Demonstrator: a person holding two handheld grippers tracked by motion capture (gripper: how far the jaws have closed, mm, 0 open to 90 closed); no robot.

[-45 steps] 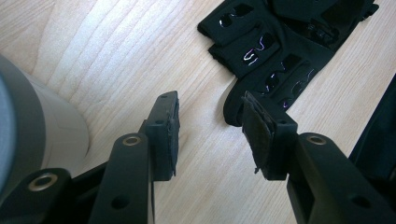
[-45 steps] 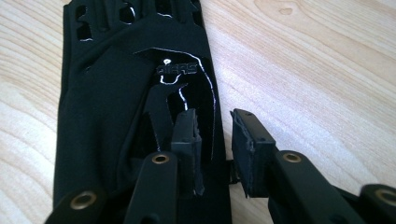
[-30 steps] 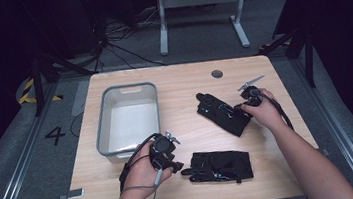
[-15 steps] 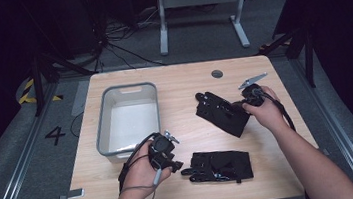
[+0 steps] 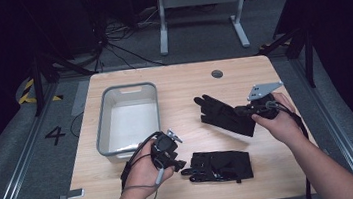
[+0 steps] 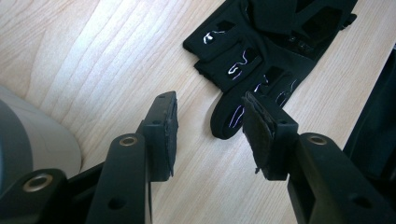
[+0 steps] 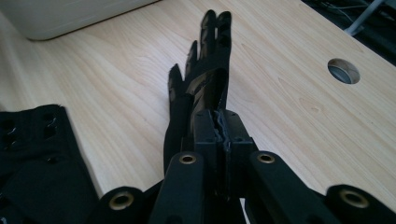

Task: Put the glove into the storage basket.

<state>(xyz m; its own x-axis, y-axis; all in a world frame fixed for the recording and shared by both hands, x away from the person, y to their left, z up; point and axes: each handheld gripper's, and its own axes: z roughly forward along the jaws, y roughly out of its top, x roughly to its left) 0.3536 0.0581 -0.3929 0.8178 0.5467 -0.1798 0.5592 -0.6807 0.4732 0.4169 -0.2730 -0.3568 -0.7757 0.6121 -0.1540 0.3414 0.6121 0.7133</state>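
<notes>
Right of the grey bin [image 5: 127,119], the lifted glove [image 5: 224,115] pointed its fingers back toward it, cuff pinched tight in the right gripper [image 5: 255,112]. The left gripper [image 6: 210,135], jaws half open and empty, faced the second glove [image 5: 220,165] below.

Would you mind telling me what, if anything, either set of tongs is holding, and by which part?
The right tongs pinch the full-fingered black glove by its cuff end. The left tongs stand open, holding nothing.
</notes>
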